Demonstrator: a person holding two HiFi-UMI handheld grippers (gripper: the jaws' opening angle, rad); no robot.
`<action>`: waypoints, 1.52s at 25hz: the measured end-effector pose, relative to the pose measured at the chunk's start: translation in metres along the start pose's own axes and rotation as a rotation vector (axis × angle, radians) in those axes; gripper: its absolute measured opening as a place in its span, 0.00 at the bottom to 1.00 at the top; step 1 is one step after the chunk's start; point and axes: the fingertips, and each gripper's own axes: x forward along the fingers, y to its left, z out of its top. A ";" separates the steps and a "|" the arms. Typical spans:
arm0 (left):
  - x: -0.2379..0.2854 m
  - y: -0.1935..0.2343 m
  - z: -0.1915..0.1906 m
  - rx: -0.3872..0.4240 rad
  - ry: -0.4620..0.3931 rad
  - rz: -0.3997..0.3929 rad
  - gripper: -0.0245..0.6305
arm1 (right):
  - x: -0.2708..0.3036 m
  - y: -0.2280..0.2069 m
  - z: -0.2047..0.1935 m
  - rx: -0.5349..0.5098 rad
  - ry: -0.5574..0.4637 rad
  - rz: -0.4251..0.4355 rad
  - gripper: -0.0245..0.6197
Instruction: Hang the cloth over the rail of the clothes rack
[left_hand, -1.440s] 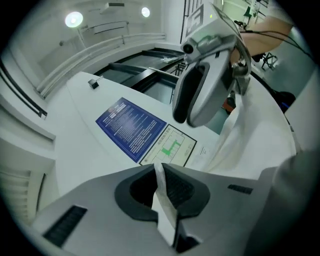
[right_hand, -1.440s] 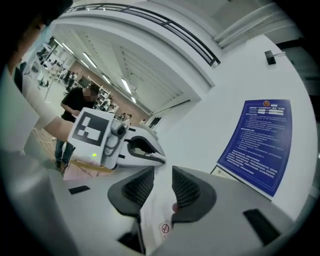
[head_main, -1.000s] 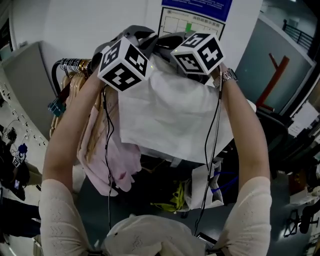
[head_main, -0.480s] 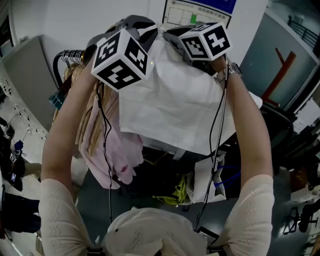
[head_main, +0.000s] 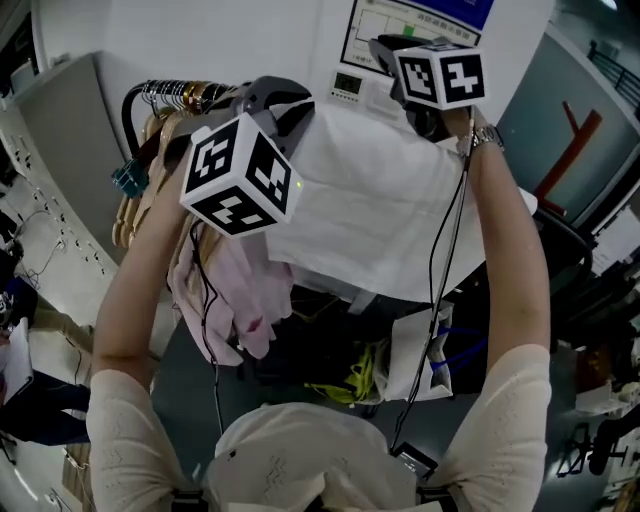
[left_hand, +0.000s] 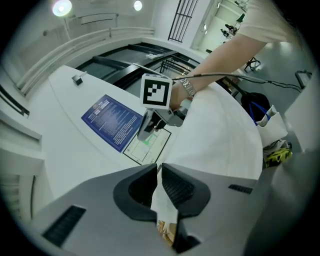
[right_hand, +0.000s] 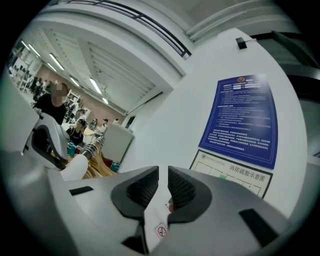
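To spread the white cloth (head_main: 390, 210) for draping, the left tool (left_hand: 156, 167) pinches one top corner, nearly closed, and the right tool (right_hand: 163, 172), its jaws just opened slightly, grips the labelled corner between them, high and right of the hanger-crowded rack rail (head_main: 172, 90), which likely leaves little bare room.

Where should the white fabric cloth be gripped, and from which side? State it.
Best grip the white fabric cloth at its top edge, one corner each side, coming level from the near side: that edge is stretched flat and the rest hangs free, ready to drape over the black metal rail.
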 end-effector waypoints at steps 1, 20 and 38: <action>0.002 -0.003 -0.003 -0.011 0.001 0.003 0.08 | -0.002 -0.003 0.001 0.011 -0.016 -0.017 0.11; -0.046 -0.013 -0.025 -0.594 -0.154 0.128 0.08 | -0.237 0.091 -0.043 0.075 -0.257 -0.074 0.16; 0.002 -0.041 -0.092 -0.945 -0.052 0.038 0.27 | -0.316 0.016 -0.178 0.359 -0.103 -0.348 0.24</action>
